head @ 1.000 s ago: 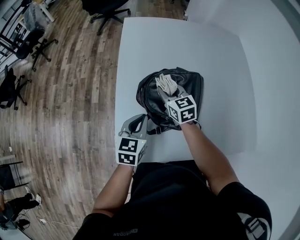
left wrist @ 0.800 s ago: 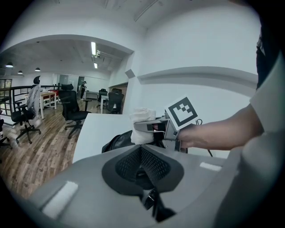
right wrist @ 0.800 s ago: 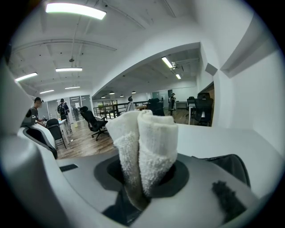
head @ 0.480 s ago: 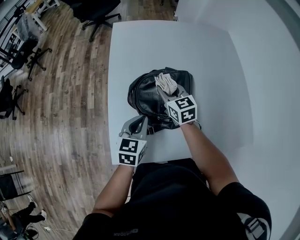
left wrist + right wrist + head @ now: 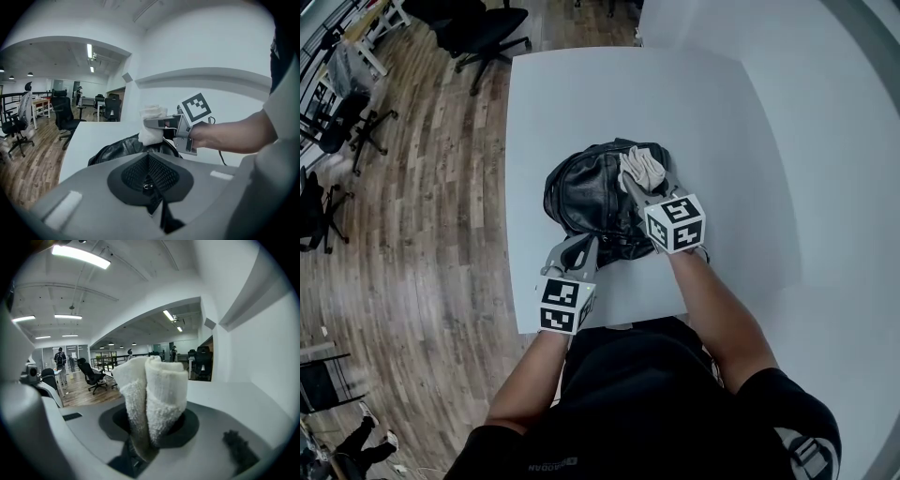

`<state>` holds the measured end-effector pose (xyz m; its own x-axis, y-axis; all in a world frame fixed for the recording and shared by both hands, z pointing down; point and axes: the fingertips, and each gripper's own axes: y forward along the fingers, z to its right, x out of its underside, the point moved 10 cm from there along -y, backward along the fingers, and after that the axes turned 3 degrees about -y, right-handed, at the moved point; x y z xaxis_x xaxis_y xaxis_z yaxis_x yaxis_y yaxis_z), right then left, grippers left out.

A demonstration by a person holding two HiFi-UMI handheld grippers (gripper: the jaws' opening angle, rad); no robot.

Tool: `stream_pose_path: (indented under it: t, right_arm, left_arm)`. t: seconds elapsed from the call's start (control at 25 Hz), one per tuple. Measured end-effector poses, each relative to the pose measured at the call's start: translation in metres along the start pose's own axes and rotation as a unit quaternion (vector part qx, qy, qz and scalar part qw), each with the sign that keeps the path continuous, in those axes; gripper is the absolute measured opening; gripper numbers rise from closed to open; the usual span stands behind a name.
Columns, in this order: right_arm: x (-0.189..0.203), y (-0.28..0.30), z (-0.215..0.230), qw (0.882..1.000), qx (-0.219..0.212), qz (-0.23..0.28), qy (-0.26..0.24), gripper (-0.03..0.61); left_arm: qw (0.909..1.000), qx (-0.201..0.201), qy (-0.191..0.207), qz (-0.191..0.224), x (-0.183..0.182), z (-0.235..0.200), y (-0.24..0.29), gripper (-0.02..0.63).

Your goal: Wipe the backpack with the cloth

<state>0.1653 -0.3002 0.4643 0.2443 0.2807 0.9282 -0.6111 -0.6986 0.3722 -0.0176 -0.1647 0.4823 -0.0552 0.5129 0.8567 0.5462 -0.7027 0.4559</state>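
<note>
A black leather backpack (image 5: 592, 199) lies on the white table (image 5: 581, 94); it also shows in the left gripper view (image 5: 115, 149). My right gripper (image 5: 643, 184) is shut on a rolled white cloth (image 5: 641, 170), (image 5: 151, 392) and presses it on the backpack's upper right part. From the left gripper view the cloth (image 5: 151, 125) stands above the bag in the right gripper (image 5: 157, 123). My left gripper (image 5: 577, 249) is at the bag's near left corner, shut on a black mesh strap (image 5: 149, 174) of the backpack.
A wood floor (image 5: 412, 216) lies left of the table, with office chairs (image 5: 478, 23) at the far left. A white wall (image 5: 853, 187) runs along the table's right side. The table's near edge is against the person's body.
The right gripper has drawn the cloth rightward over the backpack's top, from about its middle to its right part. The left gripper has kept its hold on the strap.
</note>
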Motion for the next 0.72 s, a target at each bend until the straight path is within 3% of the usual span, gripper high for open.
stream_pose_path:
  t: [0.72]
  right_arm:
    - [-0.005, -0.058, 0.04, 0.999, 0.047, 0.026, 0.0, 0.11]
  left_arm:
    - [0.9996, 0.016, 0.024, 0.004, -0.011, 0.031, 0.012, 0.006]
